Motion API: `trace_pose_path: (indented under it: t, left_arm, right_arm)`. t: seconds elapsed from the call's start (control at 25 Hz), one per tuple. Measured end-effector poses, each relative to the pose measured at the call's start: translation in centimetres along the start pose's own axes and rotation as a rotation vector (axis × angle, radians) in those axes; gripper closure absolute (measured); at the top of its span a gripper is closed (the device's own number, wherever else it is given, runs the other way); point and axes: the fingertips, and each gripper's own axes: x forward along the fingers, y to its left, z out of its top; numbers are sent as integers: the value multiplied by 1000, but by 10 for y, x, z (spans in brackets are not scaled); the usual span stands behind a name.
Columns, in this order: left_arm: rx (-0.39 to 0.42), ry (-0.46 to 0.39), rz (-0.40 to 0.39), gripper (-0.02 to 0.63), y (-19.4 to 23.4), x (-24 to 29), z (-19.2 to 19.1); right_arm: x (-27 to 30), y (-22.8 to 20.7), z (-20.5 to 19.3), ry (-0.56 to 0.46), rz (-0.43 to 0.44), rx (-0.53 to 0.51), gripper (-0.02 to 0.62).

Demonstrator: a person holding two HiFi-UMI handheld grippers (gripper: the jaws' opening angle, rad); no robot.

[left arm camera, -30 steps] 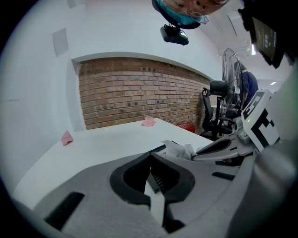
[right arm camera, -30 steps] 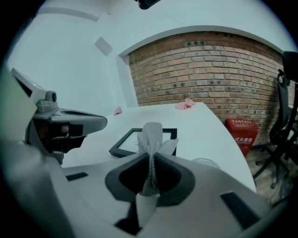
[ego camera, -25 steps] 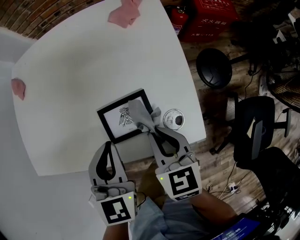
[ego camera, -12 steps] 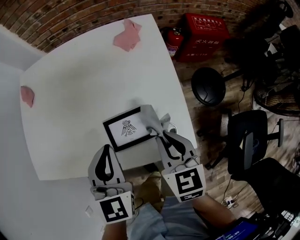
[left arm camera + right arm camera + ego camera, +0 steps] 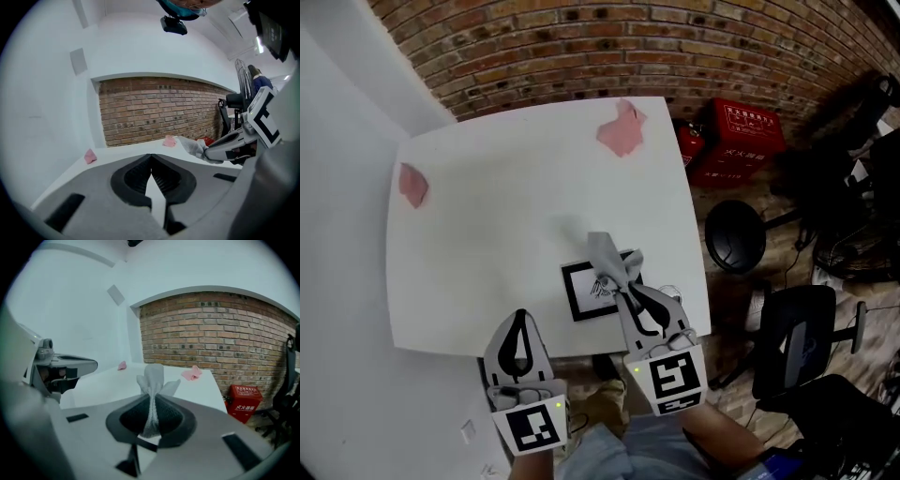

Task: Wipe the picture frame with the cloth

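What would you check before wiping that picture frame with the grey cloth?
1. Right claw shut on the grey cloth: ok.
2. Picture frame lying flat on the white table: ok.
3. Cloth touching the frame: cannot tell. The head view only shows them overlapping.
4. Left claw steadying the frame: not ok. It is shut, empty and apart from the frame.
5. Enough loose cloth beyond the claw to wipe with: ok.

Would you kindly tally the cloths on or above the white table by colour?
Pink cloths: 2
Grey cloth, clamped in the right gripper: 1
Total: 3
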Motion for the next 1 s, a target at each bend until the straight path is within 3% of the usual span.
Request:
trace_pose_path:
  t: [0.36,1.0]
  left_arm:
    - [-24,50,86,597,42,-16,-21]
    - [-56,163,91,597,45,-12,-79]
  right_arm:
    - [35,35,2,26,75,-22,554]
    - [70,62,-65,173,157,-19,554]
